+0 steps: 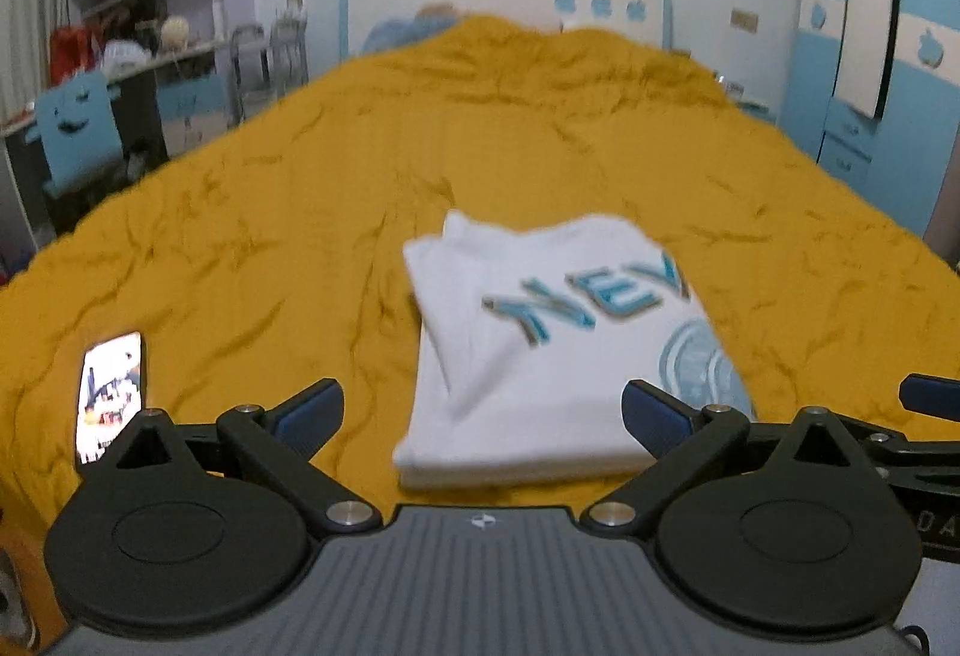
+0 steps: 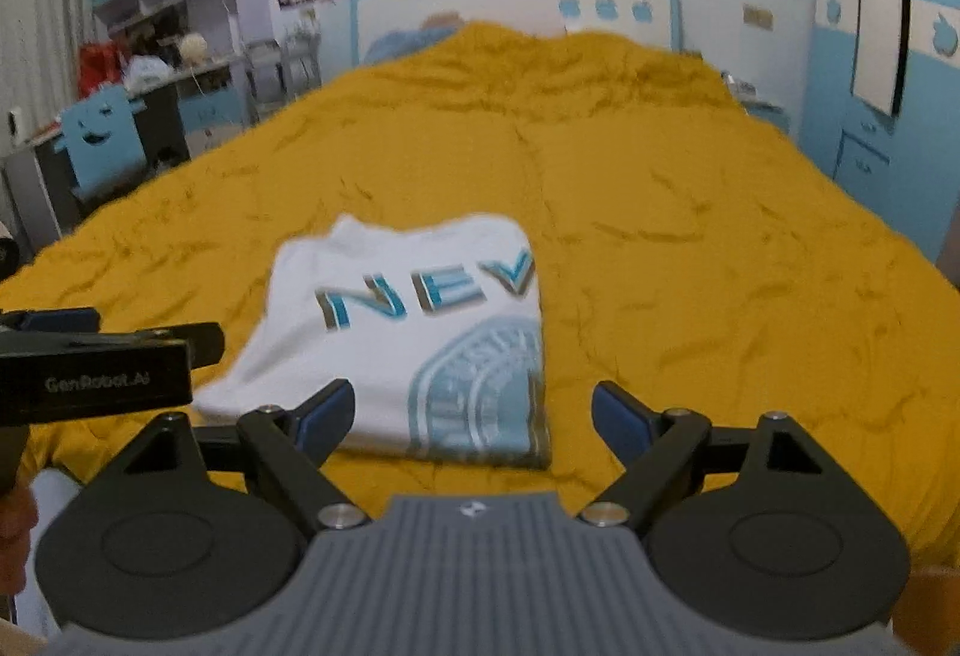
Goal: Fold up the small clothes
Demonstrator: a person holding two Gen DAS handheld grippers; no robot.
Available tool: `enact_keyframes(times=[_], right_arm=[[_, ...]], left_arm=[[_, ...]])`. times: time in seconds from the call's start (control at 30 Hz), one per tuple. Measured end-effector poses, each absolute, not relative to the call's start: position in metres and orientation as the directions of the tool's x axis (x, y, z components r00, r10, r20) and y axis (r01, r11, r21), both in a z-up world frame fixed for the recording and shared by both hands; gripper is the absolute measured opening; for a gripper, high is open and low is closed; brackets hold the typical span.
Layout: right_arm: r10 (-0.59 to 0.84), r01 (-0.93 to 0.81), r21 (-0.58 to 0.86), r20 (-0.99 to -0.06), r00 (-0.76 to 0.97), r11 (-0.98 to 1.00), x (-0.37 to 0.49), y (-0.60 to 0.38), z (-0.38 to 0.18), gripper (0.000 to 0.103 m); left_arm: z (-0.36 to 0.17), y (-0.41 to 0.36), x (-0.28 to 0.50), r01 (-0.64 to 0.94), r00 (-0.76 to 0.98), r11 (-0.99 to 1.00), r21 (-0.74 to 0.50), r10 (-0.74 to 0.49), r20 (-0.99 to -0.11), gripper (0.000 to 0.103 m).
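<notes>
shirt [image 1: 540,350] folded, white, reads "NEV", near on bed [image 1: 300,206] | left gripper [image 1: 483,416] "GenRobot.AI", jaws apart, empty | right gripper [image 2: 471,419] jaws apart, empty | phone [image 1: 111,395] left

Left wrist view: white T-shirt [image 1: 540,350] lies folded into a compact rectangle on mustard-yellow bedspread [image 1: 300,212], blue lettering "NEV" and part of a round blue emblem facing up. Left gripper [image 1: 483,410] jaws spread wide, empty, above the shirt's near edge. Phone [image 1: 111,397], screen lit, lies on bedspread at left. Right gripper's blue fingertip [image 1: 930,397] enters at right edge.
</notes>
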State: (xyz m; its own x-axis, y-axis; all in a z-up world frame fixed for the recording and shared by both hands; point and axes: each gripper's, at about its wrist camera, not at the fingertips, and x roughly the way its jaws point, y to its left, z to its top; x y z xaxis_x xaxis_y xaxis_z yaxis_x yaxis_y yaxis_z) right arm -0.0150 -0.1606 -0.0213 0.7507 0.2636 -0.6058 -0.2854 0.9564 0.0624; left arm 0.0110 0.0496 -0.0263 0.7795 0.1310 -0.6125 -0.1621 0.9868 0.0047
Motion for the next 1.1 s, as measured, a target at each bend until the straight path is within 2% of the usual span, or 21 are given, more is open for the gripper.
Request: enact_keyframes(times=[0.37,1.1], right_arm=[[0.224,-0.243,0.081,-0.725,0.652,0.967,0.005,-0.161,-0.055,0.082],[0.230,-0.260,0.070,-0.716,0.659,0.963,0.002,-0.158,-0.051,0.082]], left_arm=[[-0.048,0.036,0.005,-0.165,0.704,0.986,-0.008,0.112,-0.701,0.103],[-0.048,0.037,0.005,-0.169,0.694,0.986,-0.008,0.113,-0.711,0.103]])
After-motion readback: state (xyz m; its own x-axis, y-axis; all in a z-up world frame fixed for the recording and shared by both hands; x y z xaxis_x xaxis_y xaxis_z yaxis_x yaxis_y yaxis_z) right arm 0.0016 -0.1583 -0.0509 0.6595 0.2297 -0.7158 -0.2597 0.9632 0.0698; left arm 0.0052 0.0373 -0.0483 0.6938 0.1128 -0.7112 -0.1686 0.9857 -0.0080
